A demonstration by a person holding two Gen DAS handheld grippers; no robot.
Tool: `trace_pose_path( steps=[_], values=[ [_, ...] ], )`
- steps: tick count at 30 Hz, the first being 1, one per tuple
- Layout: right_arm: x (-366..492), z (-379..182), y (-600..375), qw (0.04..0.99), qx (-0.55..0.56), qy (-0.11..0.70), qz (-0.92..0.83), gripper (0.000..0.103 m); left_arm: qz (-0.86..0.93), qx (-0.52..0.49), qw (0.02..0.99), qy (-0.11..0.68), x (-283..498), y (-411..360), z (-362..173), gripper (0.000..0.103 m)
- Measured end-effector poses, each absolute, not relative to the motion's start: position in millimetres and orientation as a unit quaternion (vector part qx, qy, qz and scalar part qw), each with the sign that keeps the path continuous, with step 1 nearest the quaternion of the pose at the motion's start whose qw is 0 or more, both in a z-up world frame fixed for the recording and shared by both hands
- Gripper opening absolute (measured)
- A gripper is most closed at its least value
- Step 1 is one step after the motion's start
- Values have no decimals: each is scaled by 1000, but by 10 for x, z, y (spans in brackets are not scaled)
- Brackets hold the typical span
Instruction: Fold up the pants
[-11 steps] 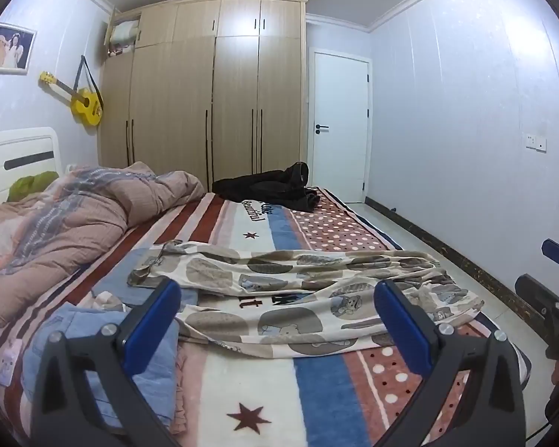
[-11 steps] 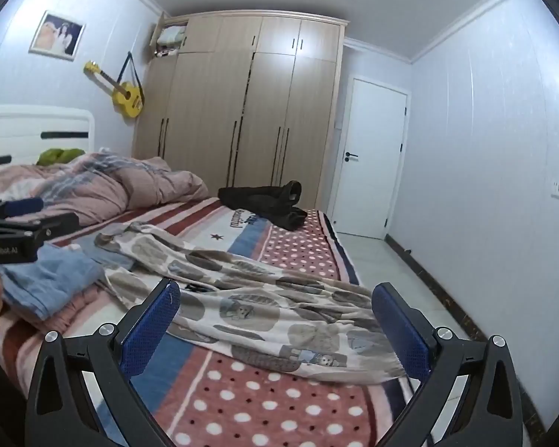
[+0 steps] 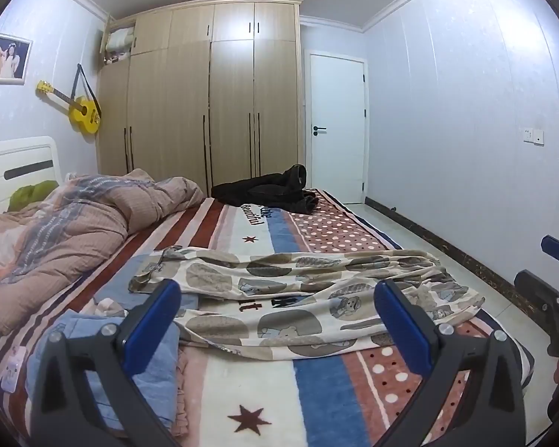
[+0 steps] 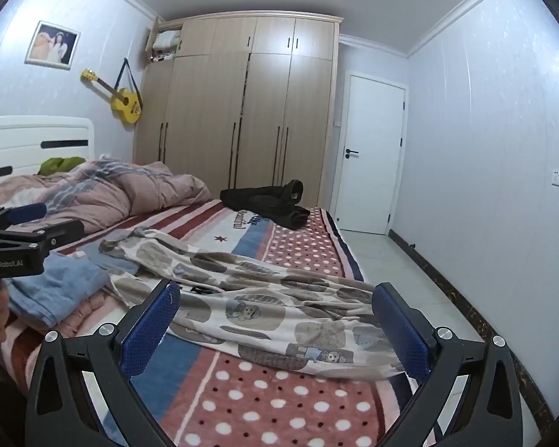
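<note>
Cream pants with grey-brown cartoon patches lie spread sideways across the striped bed blanket; they also show in the right wrist view. My left gripper is open and empty, held above the near edge of the bed, short of the pants. My right gripper is open and empty, over the right end of the pants near the bed's edge. The left gripper's body shows at the left edge of the right wrist view. The right gripper's body shows at the right edge of the left wrist view.
Folded blue clothes lie at the left of the pants. A rumpled pink duvet fills the head of the bed. A black garment lies at the far end. Wardrobe, door and tiled floor lie beyond.
Both views have barely shifted. The pants lie as before and both grippers stay open.
</note>
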State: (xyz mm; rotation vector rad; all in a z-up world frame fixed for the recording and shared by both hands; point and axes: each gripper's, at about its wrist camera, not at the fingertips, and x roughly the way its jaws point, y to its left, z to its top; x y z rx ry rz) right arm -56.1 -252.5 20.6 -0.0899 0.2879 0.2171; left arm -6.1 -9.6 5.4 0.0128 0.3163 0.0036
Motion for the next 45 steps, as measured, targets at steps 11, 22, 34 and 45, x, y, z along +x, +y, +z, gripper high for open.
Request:
trace_pose_path(
  steps=[11,22,34,45],
  values=[
    [-639,234,-2432,984,-39,145,100,103,1,1,988,154,-80,-121,81,102],
    [-638,228,-2474,985,-33,144,94,103,-2,-4,988,157,-77,-117,73,102],
    [-639,247,-2483,985,-32,144,94,103,-1,-9,989,150,-88,-118,70,102],
    [-649,257,-2512,985,-29,145,91,103,-2,-13,989,146,-85,-129,86,102]
  ],
)
